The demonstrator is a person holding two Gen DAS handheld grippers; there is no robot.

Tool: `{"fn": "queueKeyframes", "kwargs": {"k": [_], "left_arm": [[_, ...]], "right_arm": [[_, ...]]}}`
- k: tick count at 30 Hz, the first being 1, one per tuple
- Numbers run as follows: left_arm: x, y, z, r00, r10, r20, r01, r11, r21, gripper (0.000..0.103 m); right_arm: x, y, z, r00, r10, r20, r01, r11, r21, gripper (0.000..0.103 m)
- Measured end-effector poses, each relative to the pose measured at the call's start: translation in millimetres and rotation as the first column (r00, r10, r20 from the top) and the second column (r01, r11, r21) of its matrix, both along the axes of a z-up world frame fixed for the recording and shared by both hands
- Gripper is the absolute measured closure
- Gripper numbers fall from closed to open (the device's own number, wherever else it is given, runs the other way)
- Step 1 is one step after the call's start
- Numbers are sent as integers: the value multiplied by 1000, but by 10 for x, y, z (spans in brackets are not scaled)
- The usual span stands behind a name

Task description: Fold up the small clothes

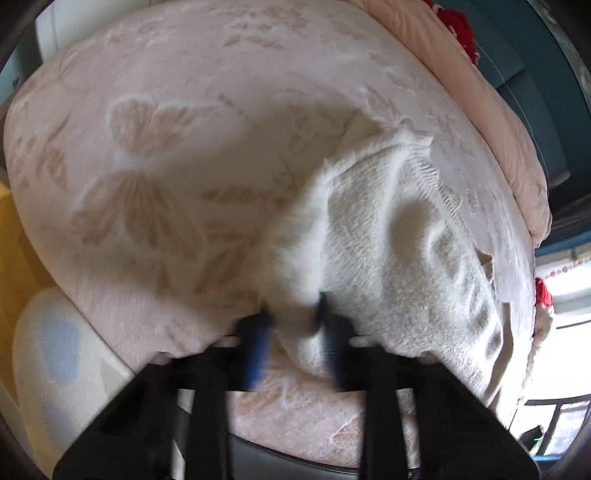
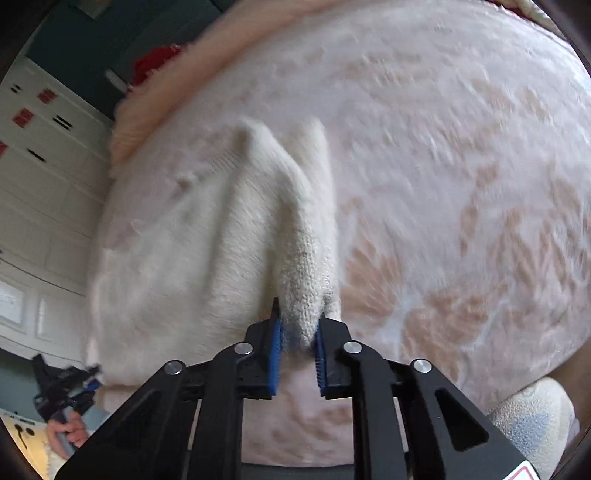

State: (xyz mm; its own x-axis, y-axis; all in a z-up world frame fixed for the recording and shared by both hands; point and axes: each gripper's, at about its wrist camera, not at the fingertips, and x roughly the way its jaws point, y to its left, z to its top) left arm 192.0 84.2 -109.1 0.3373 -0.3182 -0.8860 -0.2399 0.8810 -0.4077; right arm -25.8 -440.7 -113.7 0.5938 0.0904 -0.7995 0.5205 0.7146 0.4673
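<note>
A white fuzzy knit sweater (image 1: 388, 236) lies on a pink bed blanket with butterfly patterns (image 1: 147, 155). My left gripper (image 1: 293, 314) is shut on a bunched edge of the sweater, lifting it off the blanket; the view is motion-blurred. In the right wrist view the same sweater (image 2: 192, 251) spreads to the left, and my right gripper (image 2: 299, 332) is shut on a raised fold of it between the blue pads (image 2: 275, 350). The left gripper also shows in the right wrist view (image 2: 70, 391) at the lower left, held in a hand.
A peach duvet (image 1: 491, 110) and a red item (image 1: 458, 26) lie along the bed's far side. A white and blue cushion (image 1: 55, 354) sits by the near edge. White cabinets (image 2: 37, 166) stand beyond the bed. The blanket (image 2: 461, 184) stretches to the right.
</note>
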Motion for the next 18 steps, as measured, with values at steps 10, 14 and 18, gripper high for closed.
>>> {"fn": "queueKeyframes", "kwargs": {"k": [10, 14, 18], "left_arm": [[-18, -32, -118, 999, -24, -27, 27, 994, 107, 85], [-78, -93, 108, 997, -77, 19, 73, 984, 160, 81], [-106, -123, 548, 989, -64, 136, 39, 984, 174, 76]], "right_arm": [[-129, -256, -405, 992, -36, -122, 34, 999, -13, 88], [-105, -195, -78, 992, -48, -120, 35, 994, -106, 81], [13, -39, 380, 998, -9, -58, -5, 973, -233, 68]]}}
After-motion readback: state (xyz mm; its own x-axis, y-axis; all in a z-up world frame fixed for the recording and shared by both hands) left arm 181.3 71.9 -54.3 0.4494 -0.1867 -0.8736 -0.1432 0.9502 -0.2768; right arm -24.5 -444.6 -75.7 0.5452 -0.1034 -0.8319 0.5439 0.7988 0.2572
